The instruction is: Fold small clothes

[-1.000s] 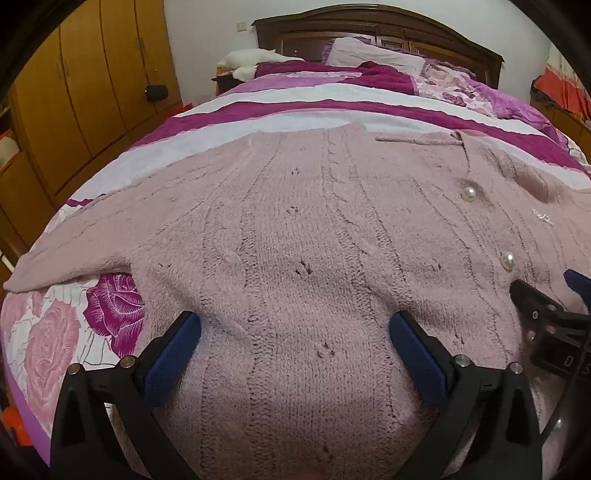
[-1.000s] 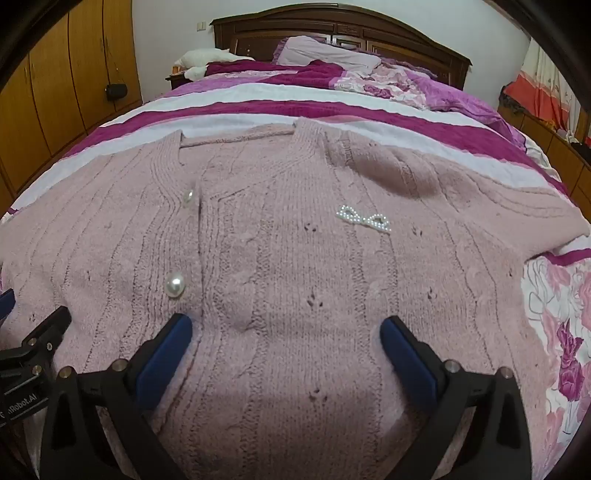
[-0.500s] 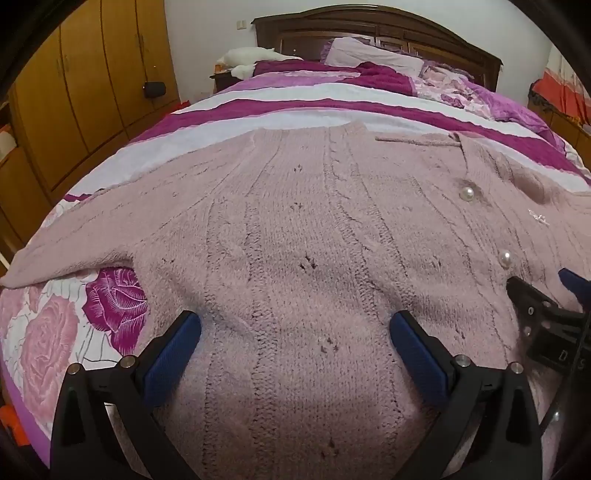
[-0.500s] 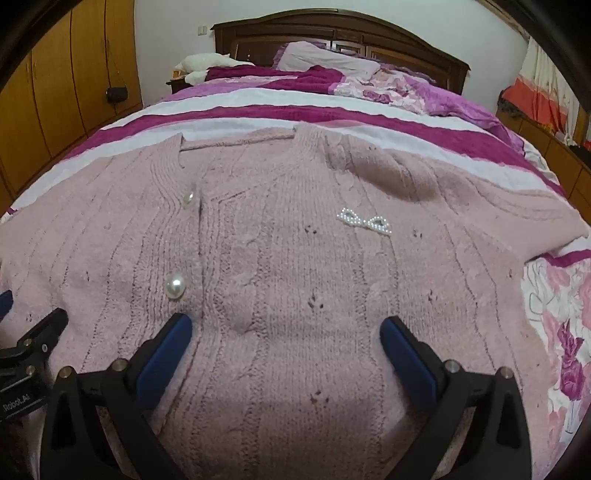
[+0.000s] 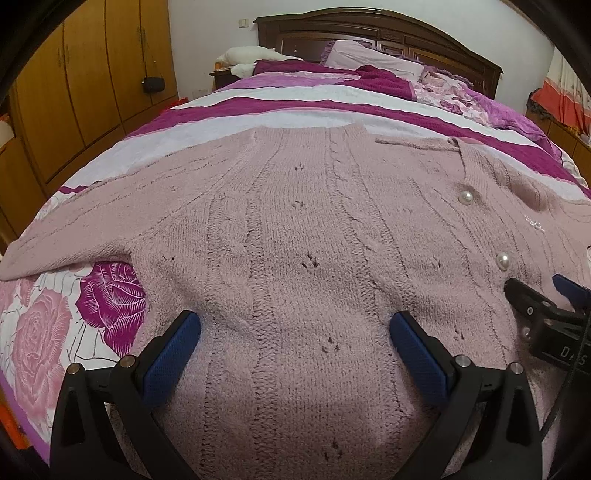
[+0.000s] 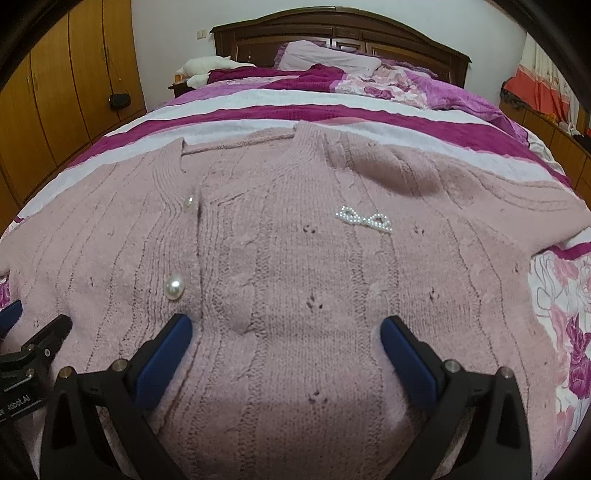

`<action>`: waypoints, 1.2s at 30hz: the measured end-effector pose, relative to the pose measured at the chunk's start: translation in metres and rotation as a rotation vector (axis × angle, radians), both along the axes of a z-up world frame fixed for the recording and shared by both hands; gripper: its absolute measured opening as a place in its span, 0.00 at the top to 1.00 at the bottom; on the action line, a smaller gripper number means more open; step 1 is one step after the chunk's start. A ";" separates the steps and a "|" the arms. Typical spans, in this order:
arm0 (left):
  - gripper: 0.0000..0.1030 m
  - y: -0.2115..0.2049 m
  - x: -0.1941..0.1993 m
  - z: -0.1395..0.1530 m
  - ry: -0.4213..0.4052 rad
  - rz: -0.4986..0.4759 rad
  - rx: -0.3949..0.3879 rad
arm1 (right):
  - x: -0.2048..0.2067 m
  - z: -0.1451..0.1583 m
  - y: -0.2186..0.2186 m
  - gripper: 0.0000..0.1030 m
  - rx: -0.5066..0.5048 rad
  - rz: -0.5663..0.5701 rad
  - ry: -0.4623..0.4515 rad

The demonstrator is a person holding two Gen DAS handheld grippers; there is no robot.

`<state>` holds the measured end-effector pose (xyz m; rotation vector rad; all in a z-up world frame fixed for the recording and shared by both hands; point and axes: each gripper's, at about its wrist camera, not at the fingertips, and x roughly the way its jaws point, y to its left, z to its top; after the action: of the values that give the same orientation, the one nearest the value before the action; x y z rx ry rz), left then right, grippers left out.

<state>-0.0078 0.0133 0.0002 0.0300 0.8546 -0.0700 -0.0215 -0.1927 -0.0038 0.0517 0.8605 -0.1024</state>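
Cardigan [image 5: 295,240] hem beyond bottom edge

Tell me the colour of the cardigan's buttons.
Pearly white buttons on the cardigan, clearest in the right wrist view.

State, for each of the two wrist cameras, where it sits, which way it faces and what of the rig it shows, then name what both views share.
Left wrist: sits behind the open left gripper, facing the headboard across the cardigan; right gripper at right edge.
Right wrist: sits behind the open right gripper, same heading; left gripper at left edge.
Shared: cardigan, pearl button, bed.
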 end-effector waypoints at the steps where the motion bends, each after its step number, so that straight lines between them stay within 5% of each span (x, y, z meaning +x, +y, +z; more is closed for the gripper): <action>1: 0.17 0.000 0.000 0.000 0.000 0.000 -0.002 | 0.000 0.000 0.000 0.00 0.001 0.000 0.000; 36: 0.17 -0.007 0.002 -0.001 0.002 0.005 0.035 | 0.001 -0.002 -0.005 0.00 0.018 0.005 0.004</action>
<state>-0.0061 0.0065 -0.0007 0.0608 0.8579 -0.0501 -0.0206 -0.1977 -0.0053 0.0659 0.8653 -0.0899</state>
